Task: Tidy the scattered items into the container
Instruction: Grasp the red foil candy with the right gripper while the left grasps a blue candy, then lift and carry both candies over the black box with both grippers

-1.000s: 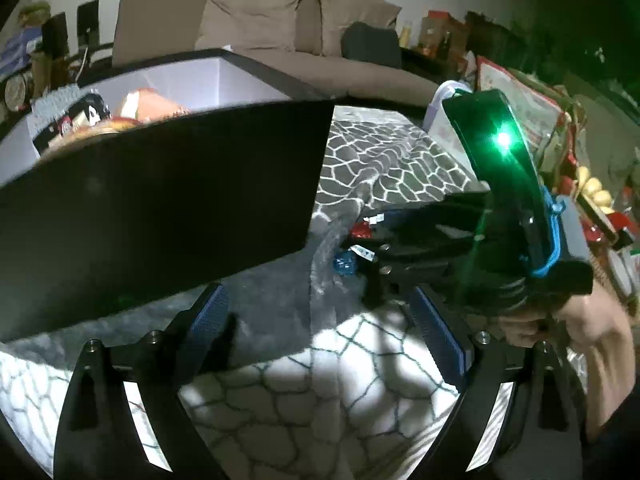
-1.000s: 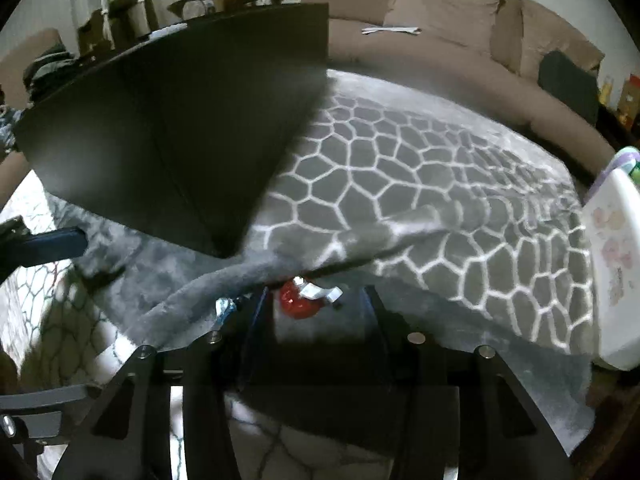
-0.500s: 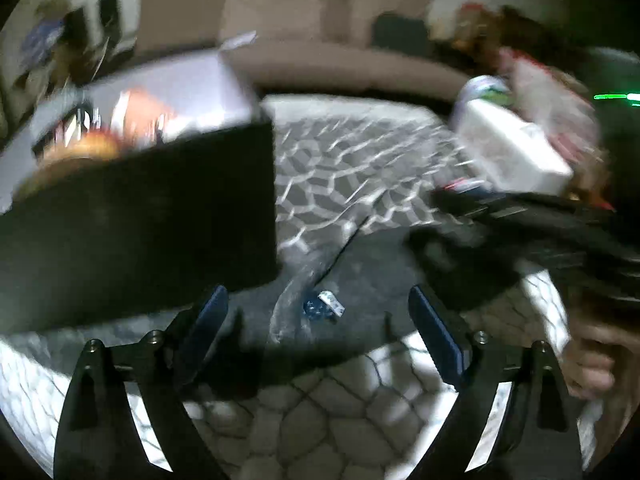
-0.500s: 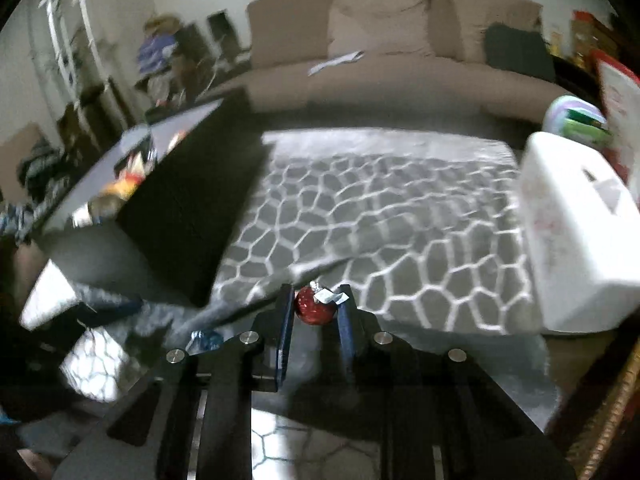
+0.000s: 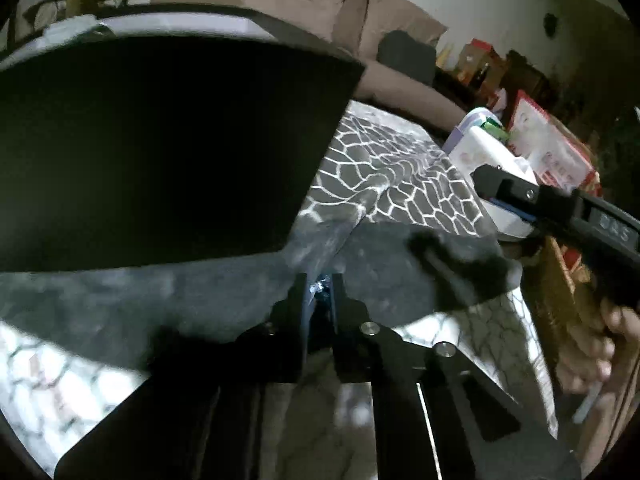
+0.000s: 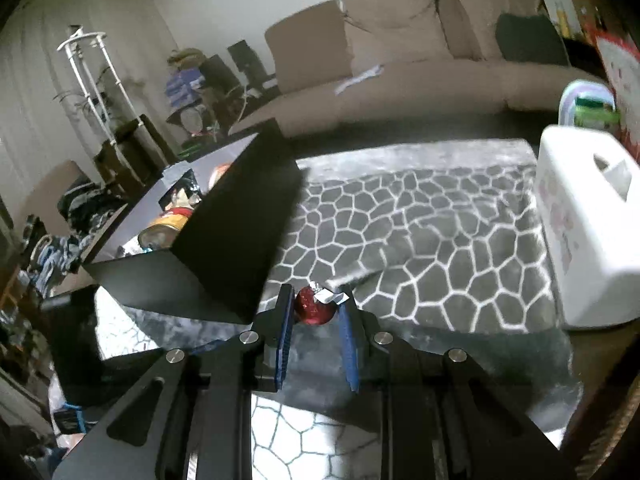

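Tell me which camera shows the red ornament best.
The right wrist view: the red ornament sits sharp and unobstructed, clamped in the right gripper. The left wrist view shows none of it, only the right gripper from the side.

- The container (image 6: 224, 240) stands on the blanket (image 6: 420, 216), at the left in the right wrist view.
- A can (image 6: 164, 229) and packets lie in the container.
- The tissue box (image 6: 588, 232) sits at the blanket's right edge.
- The sofa (image 6: 400, 60) lies behind the blanket.
- The right claw (image 6: 314, 312) holds the bauble (image 6: 314, 310) just right of the container's near corner.
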`<state>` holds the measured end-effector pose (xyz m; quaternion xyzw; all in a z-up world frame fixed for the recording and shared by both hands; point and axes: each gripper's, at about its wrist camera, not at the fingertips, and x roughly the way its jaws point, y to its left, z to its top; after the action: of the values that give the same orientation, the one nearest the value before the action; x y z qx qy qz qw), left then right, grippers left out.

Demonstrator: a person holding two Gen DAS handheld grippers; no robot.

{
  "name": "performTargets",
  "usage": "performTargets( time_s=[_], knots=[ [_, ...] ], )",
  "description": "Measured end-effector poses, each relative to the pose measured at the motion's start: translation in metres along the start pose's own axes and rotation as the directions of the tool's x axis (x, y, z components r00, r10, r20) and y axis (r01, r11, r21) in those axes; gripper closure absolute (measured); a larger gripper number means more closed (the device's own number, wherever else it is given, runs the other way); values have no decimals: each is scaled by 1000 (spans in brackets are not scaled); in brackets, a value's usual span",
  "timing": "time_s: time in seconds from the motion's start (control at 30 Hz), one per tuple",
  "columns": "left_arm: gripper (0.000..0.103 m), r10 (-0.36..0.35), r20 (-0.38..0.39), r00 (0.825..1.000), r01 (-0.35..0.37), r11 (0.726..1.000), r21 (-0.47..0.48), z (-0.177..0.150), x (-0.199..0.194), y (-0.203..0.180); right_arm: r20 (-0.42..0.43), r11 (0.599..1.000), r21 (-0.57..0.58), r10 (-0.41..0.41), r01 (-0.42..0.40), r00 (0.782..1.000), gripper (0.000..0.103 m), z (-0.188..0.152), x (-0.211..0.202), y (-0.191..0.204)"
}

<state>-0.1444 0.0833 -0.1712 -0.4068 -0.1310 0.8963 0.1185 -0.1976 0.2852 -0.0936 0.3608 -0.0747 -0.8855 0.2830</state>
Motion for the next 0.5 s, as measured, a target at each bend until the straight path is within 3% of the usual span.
performTargets(
  time_s=[0.17,0.33,0.5],
  knots=[
    [99,8,77,997,-12,998,62,10,-29,-8,49,995,24,96,-97,994,82,5,-15,4],
    [99,-66,95,993,67,998,-13,22,-47,12,34,999,0,44,-44,998,82,5,-15,7],
    [99,-17,124,992,14,1000,27,29,-64,3,30,999,45,24,-25,999,82,5,-11,3]
  ],
)
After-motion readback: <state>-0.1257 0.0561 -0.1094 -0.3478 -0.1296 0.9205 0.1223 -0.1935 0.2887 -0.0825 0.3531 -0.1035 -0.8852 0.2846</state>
